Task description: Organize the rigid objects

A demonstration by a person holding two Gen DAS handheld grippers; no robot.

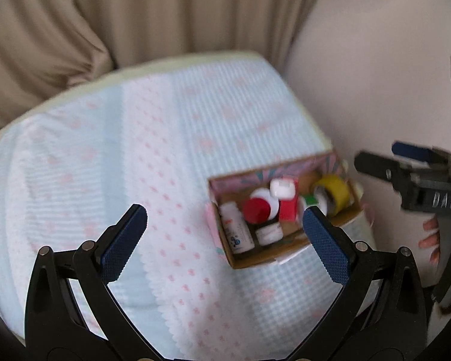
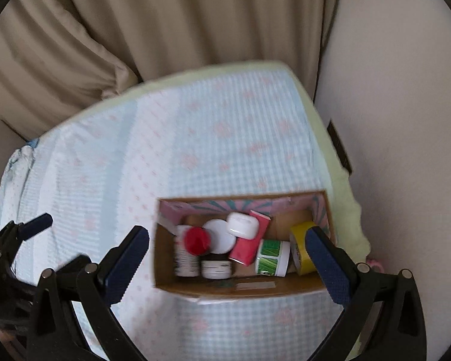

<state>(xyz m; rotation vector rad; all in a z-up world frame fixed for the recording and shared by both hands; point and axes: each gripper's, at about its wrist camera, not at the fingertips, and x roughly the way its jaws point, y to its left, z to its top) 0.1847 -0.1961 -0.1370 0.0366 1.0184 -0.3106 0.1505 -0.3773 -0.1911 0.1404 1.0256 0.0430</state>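
we see a wide stretch of bare cloth-covered counter (image 2: 129, 156) left of the cardboard box (image 2: 243, 288), open for a pass from the front or the left. the box sits near the counter's right edge, close to the pale wall (image 2: 406, 120), so room on that side is narrow. behind the counter the beige curtain (image 2: 165, 30) closes the back. inside the box the left and middle are crowded: a red-capped bottle (image 2: 197, 240), white lids (image 2: 221, 236), a red carton (image 2: 249, 246), a green-labelled jar (image 2: 272, 257) and a yellow tape roll (image 2: 300, 246). a bare patch of box floor shows at back right.
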